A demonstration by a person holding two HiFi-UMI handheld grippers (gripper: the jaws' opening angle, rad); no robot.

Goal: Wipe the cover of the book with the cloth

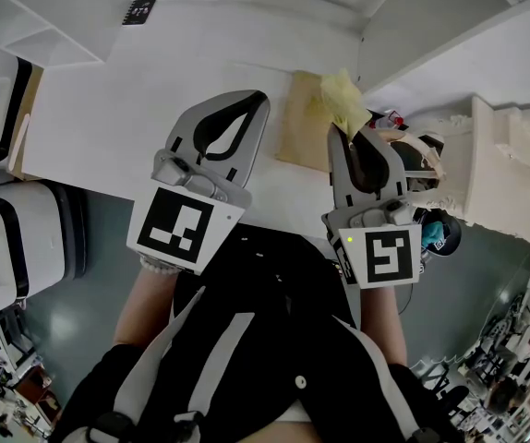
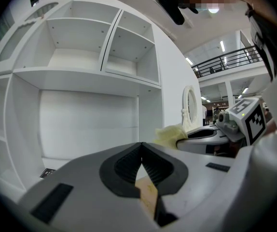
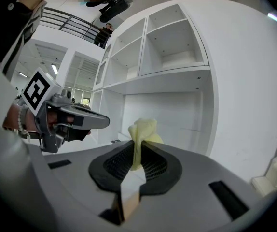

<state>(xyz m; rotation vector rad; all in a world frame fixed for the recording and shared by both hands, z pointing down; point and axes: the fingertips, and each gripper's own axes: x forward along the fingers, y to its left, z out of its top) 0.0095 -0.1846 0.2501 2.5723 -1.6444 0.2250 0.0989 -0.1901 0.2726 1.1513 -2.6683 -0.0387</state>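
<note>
A: Book [image 1: 300,127] status? Where is it being seen?
B: It is being shown lying flat on the white table [image 1: 108,118] in the head view, tan cover up, near the back wall and just ahead of both grippers.
A: Cloth?
B: The yellow cloth [image 1: 343,98] is being clamped by the right gripper [image 1: 339,131]. In the right gripper view it is being pinched between the ribbed pads [image 3: 153,166], and a bunched tuft is being pushed out above the jaws.
A: Is the cover being touched?
B: In the head view the cloth is being held over the book's right edge. Whether it is touching or hovering cannot be told.
A: Left gripper?
B: The left gripper [image 1: 258,98] is being held clenched. In the left gripper view its pads are being pressed together with nothing between them. In the head view it is being held just left of the book, over bare table.
A: Anything else?
B: A white shelf unit [image 2: 80,57] is being shown behind the table. A small black marker tag [image 1: 139,11] is being seen at the table's far edge.
</note>
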